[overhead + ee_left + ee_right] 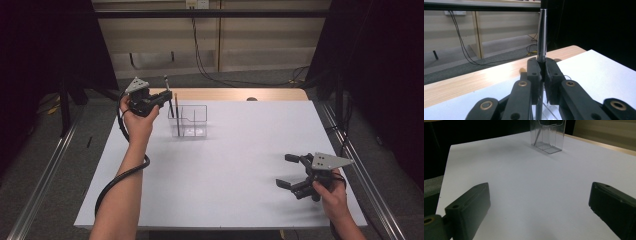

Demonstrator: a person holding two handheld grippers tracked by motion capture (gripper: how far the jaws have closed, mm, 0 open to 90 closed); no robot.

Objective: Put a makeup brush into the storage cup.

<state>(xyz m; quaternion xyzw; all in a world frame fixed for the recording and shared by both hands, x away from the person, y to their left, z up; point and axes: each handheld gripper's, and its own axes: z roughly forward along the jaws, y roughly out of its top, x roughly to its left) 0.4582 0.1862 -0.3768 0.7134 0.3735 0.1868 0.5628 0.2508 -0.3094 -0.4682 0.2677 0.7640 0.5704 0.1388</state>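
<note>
My left gripper [166,98] is raised at the back left of the white sheet, shut on a black and silver pen [169,95]. The pen stands nearly upright, with its lower end reaching down to the left end of a clear plastic holder [197,112]. A brownish pencil [177,116] stands inside that holder. In the left gripper view the pen [542,37] rises straight out of my closed left gripper [542,68]. My right gripper [283,170] hovers low at the front right, open and holding nothing. The right gripper view has the holder [547,135] far ahead of the wide-apart right gripper [539,205].
A white sheet [225,165] covers the table, and a strip of bare wood [235,94] shows along its far edge. Metal rails [45,170] run along both sides on the floor. Cables [205,65] hang by the back wall.
</note>
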